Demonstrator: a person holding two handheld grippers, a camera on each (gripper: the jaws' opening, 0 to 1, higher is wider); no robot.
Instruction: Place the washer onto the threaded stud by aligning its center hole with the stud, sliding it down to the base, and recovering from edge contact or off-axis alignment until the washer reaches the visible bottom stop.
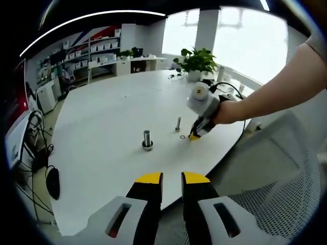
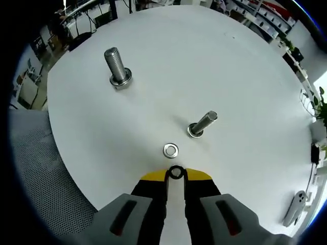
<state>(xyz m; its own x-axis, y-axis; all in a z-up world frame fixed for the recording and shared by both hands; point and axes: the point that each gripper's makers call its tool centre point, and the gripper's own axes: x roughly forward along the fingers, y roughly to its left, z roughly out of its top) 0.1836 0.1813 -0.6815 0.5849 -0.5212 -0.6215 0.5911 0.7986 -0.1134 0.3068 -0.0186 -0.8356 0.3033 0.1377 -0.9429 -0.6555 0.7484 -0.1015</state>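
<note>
Right tool (image 2: 176, 173) is pinched shut on a dark washer (image 2: 176, 172), held at the very tips so the centre hole stays clear for threading onto a stud. The washer looks gripped by its rim and roughly flat to the bench, though I can't tell the tilt exactly. Just ahead of the tips a second, bright washer (image 2: 170, 150) lies loose on the white round bench (image 2: 245, 71), apart from the tool. Beyond it stands the small threaded stud (image 2: 202, 124), the likely target, its base near the loose washer; nothing is on its shank yet. The larger bolt (image 2: 118, 68) sits well apart toward the far-left edge with a washer or nut already at its base. Left tool (image 1: 171, 178) hangs off the near bench edge, jaws slightly apart, holding nothing, staying out of the way. Next: carry the washer over the stud top and square it to the axis.
</note>
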